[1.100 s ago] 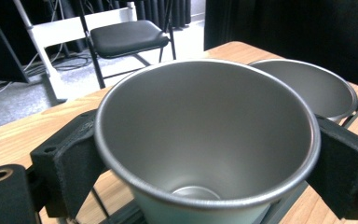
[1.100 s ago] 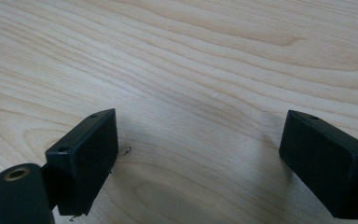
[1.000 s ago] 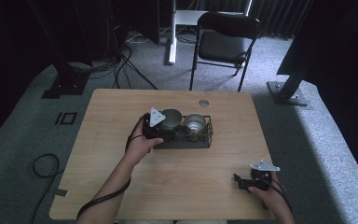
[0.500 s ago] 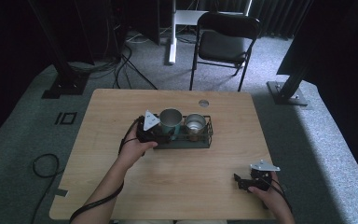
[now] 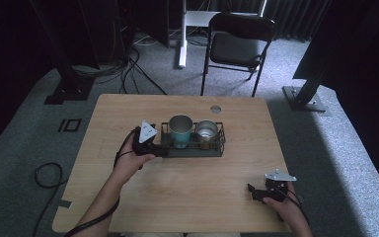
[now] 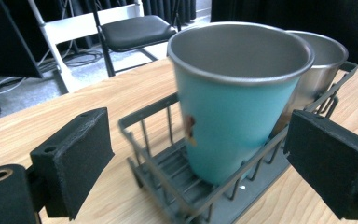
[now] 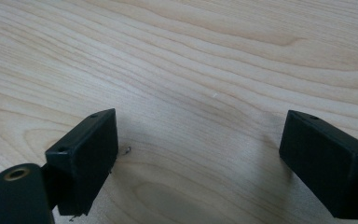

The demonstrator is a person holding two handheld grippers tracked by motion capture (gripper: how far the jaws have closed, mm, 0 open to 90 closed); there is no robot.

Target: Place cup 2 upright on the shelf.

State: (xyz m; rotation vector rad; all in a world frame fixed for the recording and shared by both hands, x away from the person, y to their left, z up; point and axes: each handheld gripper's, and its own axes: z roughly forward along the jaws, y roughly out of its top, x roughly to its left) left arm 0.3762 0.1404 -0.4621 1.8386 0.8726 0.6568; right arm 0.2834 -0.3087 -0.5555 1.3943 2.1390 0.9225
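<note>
Standing apart with nothing pressed between them, the jaws of the left gripper (image 6: 200, 172) frame the near end of a dark wire caddy (image 6: 168, 186); their pads (image 6: 74, 161) are blocky, matte black foam. In the high view this gripper (image 5: 150, 145) sits just beside the caddy's left end (image 5: 164, 143), near the middle of the table.

The caddy is made of thin grey metal rods with a slatted floor. A teal tumbler (image 6: 233, 116) stands upright in its nearer compartment, tapered, with a bare steel rim and inside; a small red and white mark on its side is too blurred to read. Just behind it stands a plain steel cup (image 6: 319, 70).

The right gripper (image 7: 200, 168) also has its jaws spread wide, hovering low over bare pale wood with flowing grain. It rests near the table's (image 5: 128, 106) front right corner (image 5: 269, 191), well apart from the caddy.
</note>
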